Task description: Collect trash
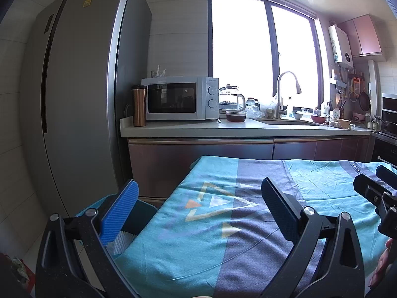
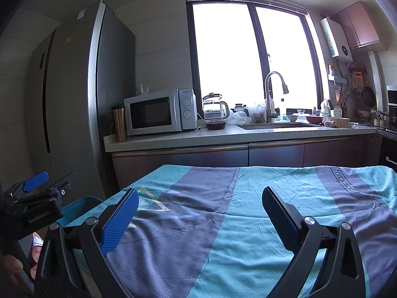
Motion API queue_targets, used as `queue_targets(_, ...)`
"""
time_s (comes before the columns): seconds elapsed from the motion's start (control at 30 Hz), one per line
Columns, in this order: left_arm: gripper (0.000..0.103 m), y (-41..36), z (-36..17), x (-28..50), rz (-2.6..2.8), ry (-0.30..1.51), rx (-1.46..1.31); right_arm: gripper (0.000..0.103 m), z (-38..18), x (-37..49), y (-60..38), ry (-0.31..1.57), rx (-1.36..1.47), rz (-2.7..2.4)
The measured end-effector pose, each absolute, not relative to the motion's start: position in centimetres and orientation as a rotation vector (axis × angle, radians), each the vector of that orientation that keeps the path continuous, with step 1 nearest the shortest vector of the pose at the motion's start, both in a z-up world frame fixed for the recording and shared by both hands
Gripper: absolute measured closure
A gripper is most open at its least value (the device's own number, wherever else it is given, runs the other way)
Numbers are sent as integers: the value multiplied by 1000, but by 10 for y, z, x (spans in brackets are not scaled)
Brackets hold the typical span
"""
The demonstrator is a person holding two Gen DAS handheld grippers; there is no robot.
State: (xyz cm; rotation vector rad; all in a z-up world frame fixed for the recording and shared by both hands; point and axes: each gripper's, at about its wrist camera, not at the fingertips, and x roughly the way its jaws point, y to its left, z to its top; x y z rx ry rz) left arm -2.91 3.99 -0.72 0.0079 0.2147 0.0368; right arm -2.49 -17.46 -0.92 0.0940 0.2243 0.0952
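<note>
I have the left gripper hovering with its jaws spread wide and empty over the teal and grey tablecloth; the right gripper sits beside it, jaws likewise apart, holding nothing; I can see no trash on the cloth; a teal bin stands just off the table's left edge, below the left finger.

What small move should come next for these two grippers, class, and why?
Probably tilt the left gripper down toward the teal bin beside the table. Both grippers are open and empty, the right gripper too, and the patterned cloth shows no trash, so any trash may lie out of view.
</note>
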Motion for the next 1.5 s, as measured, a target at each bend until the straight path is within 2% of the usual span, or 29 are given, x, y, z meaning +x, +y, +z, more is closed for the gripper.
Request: queue_targets(1.5, 6, 39, -10, -29, 43, 218, 6, 7, -9, -21, -174, 235, 88, 101)
